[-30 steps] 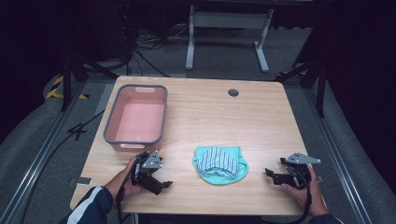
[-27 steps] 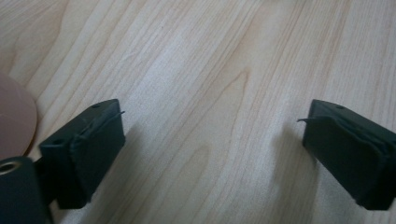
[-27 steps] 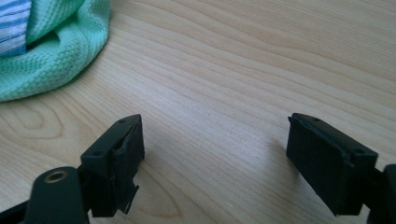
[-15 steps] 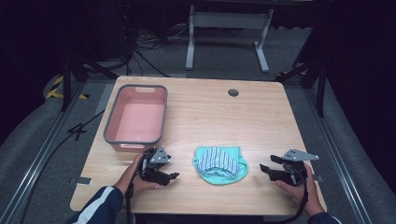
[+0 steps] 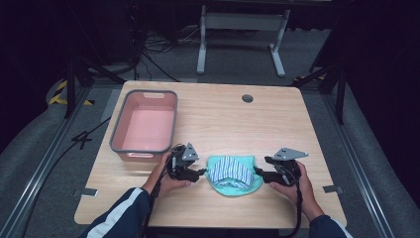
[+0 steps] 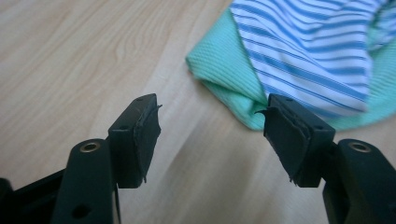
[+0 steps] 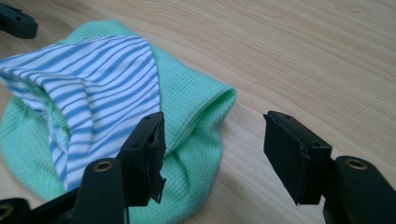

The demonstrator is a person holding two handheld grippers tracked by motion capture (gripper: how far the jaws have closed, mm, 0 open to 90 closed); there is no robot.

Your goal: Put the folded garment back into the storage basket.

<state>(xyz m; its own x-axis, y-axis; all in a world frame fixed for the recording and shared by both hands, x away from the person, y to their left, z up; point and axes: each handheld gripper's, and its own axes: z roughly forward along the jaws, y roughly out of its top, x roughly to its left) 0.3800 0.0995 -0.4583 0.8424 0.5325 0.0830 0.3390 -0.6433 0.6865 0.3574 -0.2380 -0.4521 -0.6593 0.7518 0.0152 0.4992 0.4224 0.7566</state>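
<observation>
Mint-green waffle cloth [image 5: 233,184] w/ a blue-and-white striped piece [image 5: 230,169] bunched on top lies near the table's [image 5: 218,119] front edge, about midway between its front corners, flanked by two hand-held grippers. The left gripper [image 5: 197,171] sits just beside the cloth's left end; the right gripper [image 5: 261,172] just beside its right end. Both point inward, toward each other, approx. along the cloth's long axis, which runs parallel to the front edge.

Left gripper view: its jaws have just been closing, yet stand apart w/ only bare wood between them; one pad [image 6: 289,133] is at the green fold's edge, whether touching it or not can't be told. Right gripper view: its jaws, which narrowed a moment ago, are likewise released, gripping nothing; one pad [image 7: 148,151] sits in front of the green fabric, the other over bare wood, the cloth's rounded corner lying ahead of the gap and to its left.

A pink bin [image 5: 145,125] w/ grey rim stands toward the table's left edge, behind the left hand [image 5: 166,181], well apart from the cloth.

Judgement: neither hand is clearly nearer; the pinch likely needs each gripper eased inward so a fabric edge enters the gap.
</observation>
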